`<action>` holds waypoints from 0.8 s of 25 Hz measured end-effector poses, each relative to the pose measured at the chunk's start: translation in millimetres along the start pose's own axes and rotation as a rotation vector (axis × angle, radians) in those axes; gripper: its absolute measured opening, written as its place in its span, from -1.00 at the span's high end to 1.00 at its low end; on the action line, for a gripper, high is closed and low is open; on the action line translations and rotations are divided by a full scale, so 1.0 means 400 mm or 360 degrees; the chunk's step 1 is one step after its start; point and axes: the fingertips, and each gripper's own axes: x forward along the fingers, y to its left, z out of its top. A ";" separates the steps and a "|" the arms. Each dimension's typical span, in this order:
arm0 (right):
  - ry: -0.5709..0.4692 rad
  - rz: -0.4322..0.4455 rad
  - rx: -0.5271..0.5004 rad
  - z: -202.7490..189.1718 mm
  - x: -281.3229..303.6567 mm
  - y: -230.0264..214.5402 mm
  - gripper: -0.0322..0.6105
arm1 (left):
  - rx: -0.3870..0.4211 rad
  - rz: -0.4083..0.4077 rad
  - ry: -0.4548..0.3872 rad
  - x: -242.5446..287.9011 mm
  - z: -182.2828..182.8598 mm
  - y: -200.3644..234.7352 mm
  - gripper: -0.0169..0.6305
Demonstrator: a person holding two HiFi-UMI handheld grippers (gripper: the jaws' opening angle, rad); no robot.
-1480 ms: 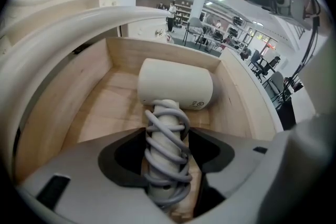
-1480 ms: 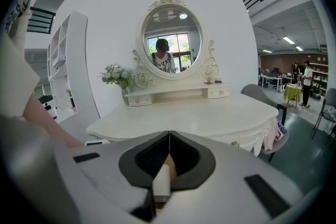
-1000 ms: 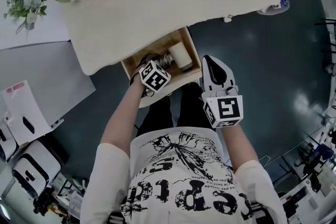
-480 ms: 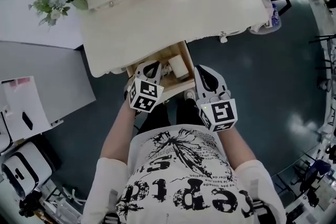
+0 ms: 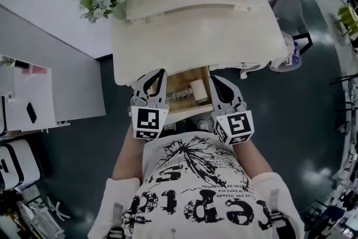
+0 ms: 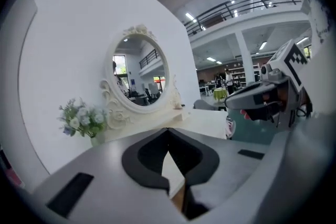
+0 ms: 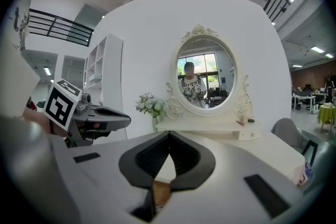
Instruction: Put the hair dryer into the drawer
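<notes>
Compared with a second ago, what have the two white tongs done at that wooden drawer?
The left tongs have lifted out of the open wooden drawer, away from the pale cylindrical hair dryer, and are shut on nothing. The right tongs rose slightly beside them. Unchanged: hair dryer lying in the drawer, drawer open, right tongs shut and empty.
</notes>
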 end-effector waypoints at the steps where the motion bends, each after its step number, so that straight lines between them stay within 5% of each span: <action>1: -0.0025 0.0021 -0.0017 0.016 0.006 0.009 0.85 | -0.0007 0.0038 -0.0037 -0.018 0.015 0.018 0.89; 9: -0.0126 0.0204 -0.0121 0.097 0.043 0.089 0.85 | -0.0151 0.0300 -0.0299 -0.167 0.082 0.120 0.88; 20: -0.0144 0.0237 -0.0184 0.104 0.044 0.103 0.85 | -0.0211 0.0360 -0.0336 -0.195 0.087 0.125 0.89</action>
